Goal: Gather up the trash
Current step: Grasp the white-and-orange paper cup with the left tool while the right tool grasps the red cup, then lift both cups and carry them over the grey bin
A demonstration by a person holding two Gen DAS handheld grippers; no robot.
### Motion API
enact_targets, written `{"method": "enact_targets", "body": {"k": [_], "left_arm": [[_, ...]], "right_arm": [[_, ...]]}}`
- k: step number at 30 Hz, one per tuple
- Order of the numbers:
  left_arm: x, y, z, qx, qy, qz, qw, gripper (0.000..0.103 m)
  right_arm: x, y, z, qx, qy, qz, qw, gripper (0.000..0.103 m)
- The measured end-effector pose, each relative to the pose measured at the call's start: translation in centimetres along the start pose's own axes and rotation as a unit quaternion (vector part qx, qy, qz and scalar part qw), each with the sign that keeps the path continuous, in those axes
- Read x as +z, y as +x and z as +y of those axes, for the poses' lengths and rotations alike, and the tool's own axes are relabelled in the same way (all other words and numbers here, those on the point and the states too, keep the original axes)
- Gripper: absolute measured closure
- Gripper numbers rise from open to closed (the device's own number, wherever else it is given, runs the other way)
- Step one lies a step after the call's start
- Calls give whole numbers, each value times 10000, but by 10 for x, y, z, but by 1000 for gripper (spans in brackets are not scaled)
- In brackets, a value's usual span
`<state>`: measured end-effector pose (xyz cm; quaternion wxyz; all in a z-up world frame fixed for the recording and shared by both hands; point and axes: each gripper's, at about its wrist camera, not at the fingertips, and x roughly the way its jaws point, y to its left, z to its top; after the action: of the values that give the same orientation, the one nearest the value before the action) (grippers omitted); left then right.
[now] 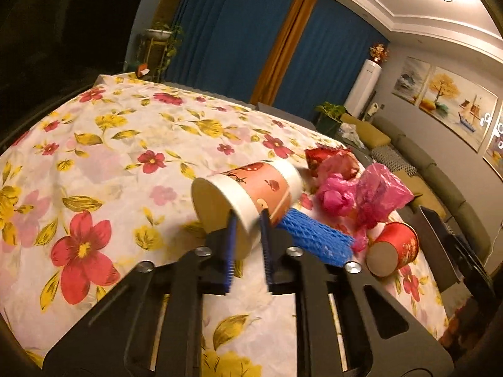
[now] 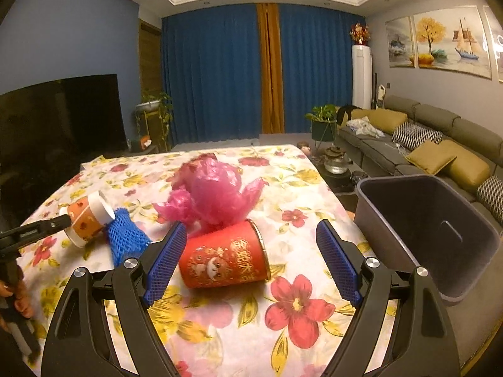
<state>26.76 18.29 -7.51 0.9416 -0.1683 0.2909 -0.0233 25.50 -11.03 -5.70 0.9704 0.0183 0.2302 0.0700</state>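
Left gripper (image 1: 248,220) clamped on white-orange cup (image 1: 248,188) rim. Right gripper (image 2: 251,248) wide open, red cup (image 2: 224,259) lying between fingers, untouched.

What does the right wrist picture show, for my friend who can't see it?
The right hand-held gripper, open, frames a red paper cup lying sideways on a flowery tablecloth. Behind sit a crumpled pink plastic bag and blue foam netting; a dark bin stands at the right.
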Motion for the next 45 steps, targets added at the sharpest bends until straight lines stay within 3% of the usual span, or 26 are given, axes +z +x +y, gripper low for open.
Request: {"method": "enact_targets", "body": {"k": [3,11,16,22,25,32,36,45], "left_arm": [[-2,-3,-5,-148,46,-26,9999,101],[-11,-29,-28,-399,334,-366,9980,101],[-17,-38,-42,-556,601,-469,9955,101],[-20,-34,-43,-591,624,-375,9956,101],[-20,-33,-41,-573,601,-363,9959,101],[-23,-32,-45,-584,712,-336,9952,101],[-24,-33,-46,-630,741,-338,9947,101],[-25,-36,-50,-560,849,-430,9939,101]], "right_arm": [[-1,10,-6,68,72,147,9998,21],[-6,32,-12,282,93,491,9984,21],[-7,51,-20,667,317,807,9940,22],[-11,64,-24,1283,546,1187,9831,49],[-14,59,-22,1505,553,1204,9797,66],[-15,40,-7,1883,401,1140,9746,91],[-13,23,6,1942,195,975,9759,98],[-2,-14,12,1754,-2,449,9835,99]]}}
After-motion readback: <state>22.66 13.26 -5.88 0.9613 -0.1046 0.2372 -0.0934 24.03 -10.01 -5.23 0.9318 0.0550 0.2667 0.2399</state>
